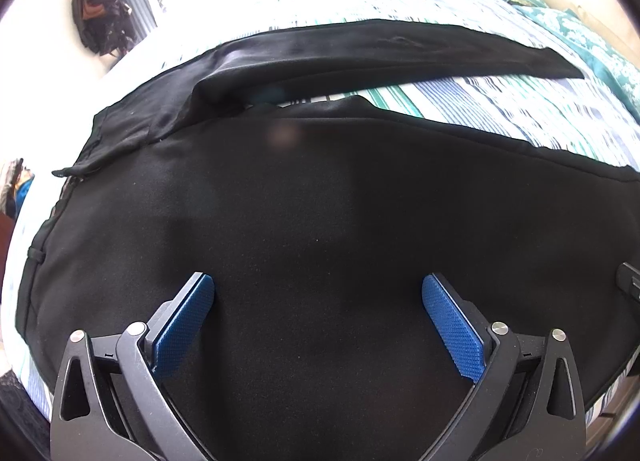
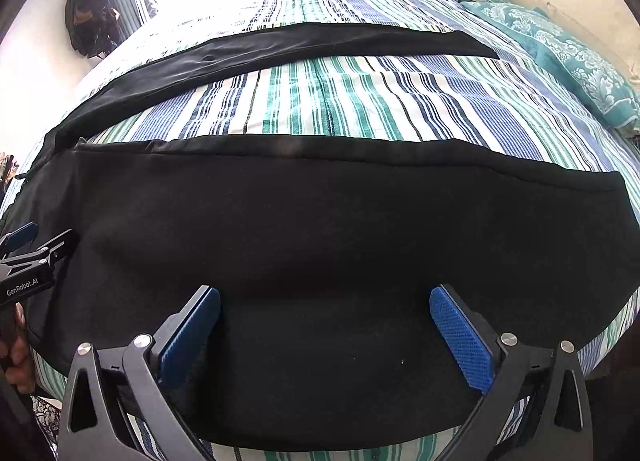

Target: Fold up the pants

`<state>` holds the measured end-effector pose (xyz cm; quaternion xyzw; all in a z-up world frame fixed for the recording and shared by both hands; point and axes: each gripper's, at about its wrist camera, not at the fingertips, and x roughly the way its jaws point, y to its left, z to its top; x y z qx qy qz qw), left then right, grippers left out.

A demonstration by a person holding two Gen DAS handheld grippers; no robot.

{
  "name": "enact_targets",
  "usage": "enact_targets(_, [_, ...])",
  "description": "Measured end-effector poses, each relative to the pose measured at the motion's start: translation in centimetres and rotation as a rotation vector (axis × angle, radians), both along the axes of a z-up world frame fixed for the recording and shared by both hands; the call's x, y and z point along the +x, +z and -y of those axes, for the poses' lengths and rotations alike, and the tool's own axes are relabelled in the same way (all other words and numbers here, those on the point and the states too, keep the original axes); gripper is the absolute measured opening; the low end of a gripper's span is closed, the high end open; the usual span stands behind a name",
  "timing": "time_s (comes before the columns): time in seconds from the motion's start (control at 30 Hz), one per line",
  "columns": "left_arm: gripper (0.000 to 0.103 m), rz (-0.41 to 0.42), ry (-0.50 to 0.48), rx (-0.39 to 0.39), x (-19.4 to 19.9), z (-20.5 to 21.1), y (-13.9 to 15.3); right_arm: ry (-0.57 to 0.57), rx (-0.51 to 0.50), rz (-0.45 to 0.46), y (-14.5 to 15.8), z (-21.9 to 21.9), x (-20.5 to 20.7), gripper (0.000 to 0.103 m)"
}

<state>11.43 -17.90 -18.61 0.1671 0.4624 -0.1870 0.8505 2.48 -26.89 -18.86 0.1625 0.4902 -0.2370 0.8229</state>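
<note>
The black pants (image 2: 320,221) lie spread on the striped bed (image 2: 340,101), their long axis running from 9 to 3 o'clock across both tools, with the near leg right under them and the far leg (image 2: 280,49) lying well apart toward 12. The left tool (image 1: 318,297) hovers near the waist end at 9, the right tool (image 2: 325,309) nearer the hem at 3. Both gape wide, blue pads (image 2: 460,341) apart, gripping nothing; whether they touch the cloth I cannot tell.
</note>
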Motion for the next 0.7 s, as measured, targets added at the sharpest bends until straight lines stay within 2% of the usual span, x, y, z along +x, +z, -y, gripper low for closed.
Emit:
enact_targets(0.2, [0.103, 0.035, 0.033, -0.023, -0.9, -0.4, 0.4, -0.002, -0.009, 0.052, -0.2, 0.0, -0.6, 0.103])
enact_targets(0.3, [0.103, 0.068, 0.017, 0.025, -2.0, -0.5, 1.0, -0.008, 0.001, 0.078, -0.2, 0.3, -0.7, 0.103])
enact_targets(0.37, [0.103, 0.08, 0.016, 0.054, -2.4, -0.5, 2.1, 0.024, 0.014, 0.028, 0.1, 0.4, -0.3, 0.103])
enact_targets(0.43, [0.103, 0.092, 0.017, 0.024, -2.0, -0.7, 3.7, 0.035, -0.021, -0.011, 1.0, 0.6, 0.2, 0.103])
enact_targets(0.5, [0.103, 0.103, 0.04, -0.047, -0.5, -1.4, 5.8, 0.006, -0.068, 0.009, 2.1, 0.9, -0.2, 0.103])
enact_targets(0.6, [0.103, 0.087, 0.104, -0.124, 3.7, -2.5, 8.0, -0.002, -0.097, 0.1, 4.2, 1.5, -0.7, 0.103])
enact_targets(0.7, [0.103, 0.099, 0.167, -0.117, 8.6, -3.5, 8.2, -0.013, -0.162, 0.141, 5.3, 2.3, -0.8, 0.103])
